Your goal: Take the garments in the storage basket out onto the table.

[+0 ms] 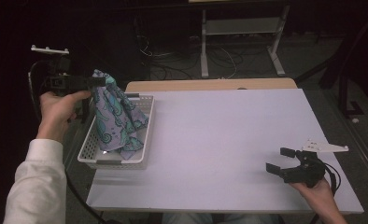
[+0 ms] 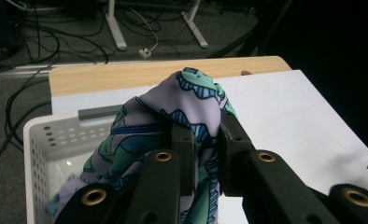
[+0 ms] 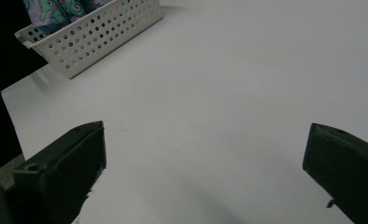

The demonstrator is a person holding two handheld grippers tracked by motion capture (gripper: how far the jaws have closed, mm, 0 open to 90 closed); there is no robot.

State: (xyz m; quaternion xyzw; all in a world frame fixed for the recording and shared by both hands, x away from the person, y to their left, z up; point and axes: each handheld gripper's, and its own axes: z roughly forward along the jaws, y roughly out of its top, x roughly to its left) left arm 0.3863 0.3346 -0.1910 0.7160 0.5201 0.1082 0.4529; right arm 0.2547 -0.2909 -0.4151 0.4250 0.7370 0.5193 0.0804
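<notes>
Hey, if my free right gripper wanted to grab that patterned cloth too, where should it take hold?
Grip the loose lower fold of the cloth, coming from the table side to its right. The left gripper already pinches the top peak, and the basket wall blocks lower approaches. The right gripper is open, probably ready.

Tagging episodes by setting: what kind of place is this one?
Probably a lab or data-collection room, not a home. A white work table stands on grey carpet, loose cables trail on the floor behind it, and a metal-legged stand sits beyond. The surroundings are dark, so I can't say more.
</notes>
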